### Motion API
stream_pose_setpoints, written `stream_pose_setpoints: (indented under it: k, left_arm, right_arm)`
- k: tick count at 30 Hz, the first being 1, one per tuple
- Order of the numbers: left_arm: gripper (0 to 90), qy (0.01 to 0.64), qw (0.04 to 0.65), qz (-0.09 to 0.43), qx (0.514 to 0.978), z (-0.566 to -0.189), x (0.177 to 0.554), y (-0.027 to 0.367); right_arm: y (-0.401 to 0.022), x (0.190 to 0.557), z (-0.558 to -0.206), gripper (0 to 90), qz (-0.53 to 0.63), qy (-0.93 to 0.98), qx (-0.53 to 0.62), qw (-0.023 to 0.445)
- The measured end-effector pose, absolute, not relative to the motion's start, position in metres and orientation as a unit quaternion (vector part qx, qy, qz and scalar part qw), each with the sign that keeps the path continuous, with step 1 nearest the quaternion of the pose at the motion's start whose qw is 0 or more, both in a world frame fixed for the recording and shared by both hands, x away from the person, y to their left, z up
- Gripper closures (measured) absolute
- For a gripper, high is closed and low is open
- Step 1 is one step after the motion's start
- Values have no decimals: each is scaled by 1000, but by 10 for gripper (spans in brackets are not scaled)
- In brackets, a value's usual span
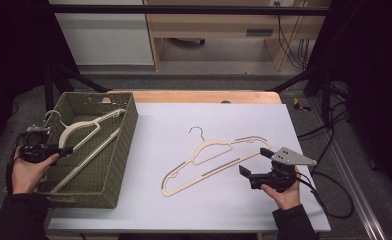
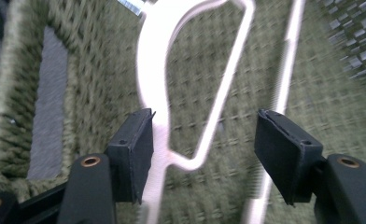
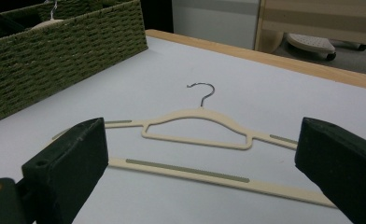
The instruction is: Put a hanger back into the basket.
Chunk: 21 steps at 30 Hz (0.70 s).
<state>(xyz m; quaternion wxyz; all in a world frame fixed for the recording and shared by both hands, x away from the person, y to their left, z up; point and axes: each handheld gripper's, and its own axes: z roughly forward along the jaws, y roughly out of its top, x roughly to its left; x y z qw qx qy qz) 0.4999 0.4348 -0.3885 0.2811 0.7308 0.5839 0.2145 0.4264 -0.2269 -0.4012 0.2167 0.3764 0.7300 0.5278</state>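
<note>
A cream hanger [image 1: 86, 127] with a metal hook lies slanted inside the green woven basket [image 1: 129, 130] at the table's left. My left gripper [image 1: 64, 149] hovers over the basket's left side, held by a hand. In the left gripper view its jaws stand open [image 2: 204, 149], and the hanger [image 2: 153, 93] runs just beside the left pad, with the right pad well off it. A second cream hanger [image 1: 209, 157] lies flat on the mat. My right gripper [image 1: 253, 161] sits at that hanger's right end, open, and looks along it [image 3: 195, 116].
The pale grey mat [image 1: 209, 210] covers a wooden table whose far edge [image 1: 204, 96] shows beyond it. The basket [image 3: 55, 51] stands at the mat's left edge. A black cable [image 1: 329, 200] trails off to the right of my right gripper.
</note>
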Motion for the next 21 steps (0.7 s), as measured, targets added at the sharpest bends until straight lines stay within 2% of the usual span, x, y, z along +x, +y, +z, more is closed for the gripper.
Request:
stream_pose_setpoints:
  k: [10,14,18,21]
  left_arm:
    - [282,511,373,262,729,-346,481,396]
    - [232,468,418,264,732,-331,471,369]
    - [219,431,460,250,735,-322,462,339]
    - [153,409,475,248,739,-319,457,317]
  right_arm:
    - [-228,426,-400,31,531,728,377,216]
    - [-228,426,-400,30,532,725,379,217]
    - [-229,426,-399,28,533,725,378,217]
    - [-229,426,-399,28,533,725,377,218]
